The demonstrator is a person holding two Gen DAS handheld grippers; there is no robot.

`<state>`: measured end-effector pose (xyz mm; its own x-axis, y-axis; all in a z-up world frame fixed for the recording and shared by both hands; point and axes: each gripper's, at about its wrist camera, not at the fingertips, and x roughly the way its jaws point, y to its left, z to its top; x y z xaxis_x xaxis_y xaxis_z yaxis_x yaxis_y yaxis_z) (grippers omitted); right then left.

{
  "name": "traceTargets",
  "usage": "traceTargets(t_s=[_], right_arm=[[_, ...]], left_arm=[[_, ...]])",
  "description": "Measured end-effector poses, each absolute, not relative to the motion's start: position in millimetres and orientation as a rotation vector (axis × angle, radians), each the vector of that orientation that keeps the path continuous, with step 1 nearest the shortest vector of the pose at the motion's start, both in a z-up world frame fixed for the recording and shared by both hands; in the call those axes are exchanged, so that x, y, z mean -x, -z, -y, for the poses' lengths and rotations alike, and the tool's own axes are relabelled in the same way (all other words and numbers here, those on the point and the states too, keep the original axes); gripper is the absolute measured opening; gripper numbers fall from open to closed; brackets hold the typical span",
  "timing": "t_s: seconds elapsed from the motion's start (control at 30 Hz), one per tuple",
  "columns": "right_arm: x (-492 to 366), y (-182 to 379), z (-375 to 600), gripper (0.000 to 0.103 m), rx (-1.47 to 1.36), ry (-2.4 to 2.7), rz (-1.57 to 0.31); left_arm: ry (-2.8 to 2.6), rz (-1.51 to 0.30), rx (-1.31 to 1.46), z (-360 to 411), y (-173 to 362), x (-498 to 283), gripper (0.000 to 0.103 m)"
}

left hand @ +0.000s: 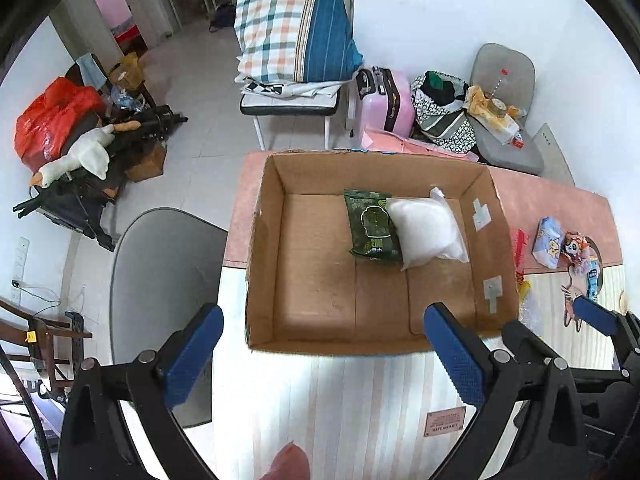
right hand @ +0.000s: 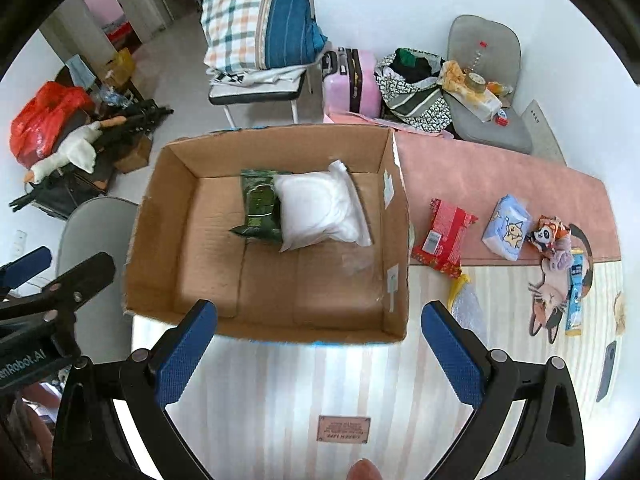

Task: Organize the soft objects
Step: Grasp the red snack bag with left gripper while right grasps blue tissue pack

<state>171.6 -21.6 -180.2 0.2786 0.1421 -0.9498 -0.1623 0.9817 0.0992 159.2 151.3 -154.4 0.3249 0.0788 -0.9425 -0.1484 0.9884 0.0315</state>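
Through the left wrist camera I see my left gripper [left hand: 322, 356] with fingers spread, empty, just short of the cardboard box [left hand: 486, 216]; inside it the green packet [left hand: 370, 224] touches the white pillow pack [left hand: 426, 232].

Through the right wrist camera, my right gripper [right hand: 318, 350] is spread too, empty; the red packet [right hand: 442, 236] and blue tissue pack [right hand: 506, 228] lie on the surface right of the box.

Your table [right hand: 500, 168] wears a pink-and-striped cloth [right hand: 280, 380] (cat print at the right). On it sit the box [right hand: 256, 326], then, to its right, a red pack [right hand: 442, 236], a blue pack [right hand: 506, 226], a panda toy [right hand: 545, 236] and a blue sachet [right hand: 575, 294].
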Motion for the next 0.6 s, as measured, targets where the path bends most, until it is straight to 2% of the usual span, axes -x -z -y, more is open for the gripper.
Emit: traceTargets(t_s=[0.3, 0.47, 0.6], right_arm=[[-153.7, 170.7, 66.3, 0.103, -0.172, -0.238, -1.280], [-171.5, 171.3, 160.5, 0.103, -0.314, -0.147, -1.287], [-196.1, 191.3, 249.1, 0.103, -0.401, -0.035, -1.337]], left_arm=[[-0.130, -1.186, 0.013, -107.0, 130.6, -156.0, 0.103], [-0.044, -1.170, -0.046, -40.1, 123.9, -182.0, 0.103], [0.033, -1.228, -0.084, 31.6, 142.0, -227.8, 0.103]])
